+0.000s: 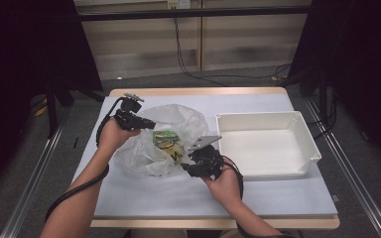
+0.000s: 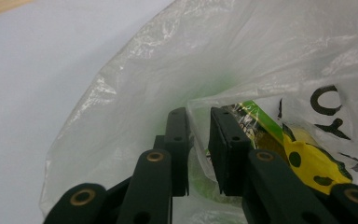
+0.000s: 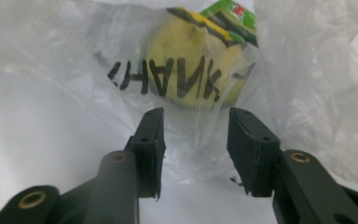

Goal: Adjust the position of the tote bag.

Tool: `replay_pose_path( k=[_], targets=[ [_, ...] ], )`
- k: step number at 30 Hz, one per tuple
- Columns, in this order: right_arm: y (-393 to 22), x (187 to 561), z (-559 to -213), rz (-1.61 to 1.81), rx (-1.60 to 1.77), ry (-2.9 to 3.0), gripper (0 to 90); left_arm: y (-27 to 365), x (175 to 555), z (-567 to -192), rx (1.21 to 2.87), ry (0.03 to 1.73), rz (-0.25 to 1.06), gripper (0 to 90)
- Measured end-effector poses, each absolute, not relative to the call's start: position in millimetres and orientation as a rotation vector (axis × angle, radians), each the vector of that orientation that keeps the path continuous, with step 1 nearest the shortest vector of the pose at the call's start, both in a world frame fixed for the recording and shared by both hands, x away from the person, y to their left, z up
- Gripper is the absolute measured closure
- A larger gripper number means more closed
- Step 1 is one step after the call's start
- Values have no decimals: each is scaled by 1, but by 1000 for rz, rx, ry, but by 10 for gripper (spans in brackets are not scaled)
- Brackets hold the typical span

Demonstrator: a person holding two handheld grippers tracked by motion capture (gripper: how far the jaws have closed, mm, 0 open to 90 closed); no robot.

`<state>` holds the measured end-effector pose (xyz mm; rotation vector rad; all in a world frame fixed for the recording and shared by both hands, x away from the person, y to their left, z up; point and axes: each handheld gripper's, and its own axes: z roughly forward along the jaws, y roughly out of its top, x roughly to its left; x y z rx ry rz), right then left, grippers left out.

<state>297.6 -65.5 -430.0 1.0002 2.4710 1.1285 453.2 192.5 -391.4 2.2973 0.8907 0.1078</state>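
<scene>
- Bag work is underway: the thin translucent plastic bag (image 1: 154, 144) printed with black letters is lying on the white table cover (image 1: 178, 193), left of the empty white rectangular plastic tray (image 1: 268, 144).
- The left gripper (image 2: 199, 140) is pinching the bag's rim film between nearly closed jaws.
- The right gripper (image 3: 196, 140) is standing released, jaws apart, with loose film between them but not pressed.
- Judging the step: keeping the left pinch steady should hold the mouth open toward the yellow-and-green snack packet (image 3: 200, 51).

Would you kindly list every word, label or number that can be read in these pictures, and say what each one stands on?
"THANK": black letters on the clear plastic bag, seen mirrored through the film in the right gripper view.
"YO": black letters on the same bag in the left gripper view, cut off at the picture's edge.
Green and yellow packet inside the bag: its print is too small and blurred to read.
White bin: no text.
</scene>
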Motion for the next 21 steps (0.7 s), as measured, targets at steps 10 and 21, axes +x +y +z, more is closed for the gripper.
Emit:
replay_pose_path(
  k=[10,21],
  targets=[
    [-43,306,-426,1158,961,2467,478,190,452,-394,2259,921,101,806],
    [-37,313,-429,1145,961,2475,420,195,451,-391,2304,884,111,831]
  ],
)
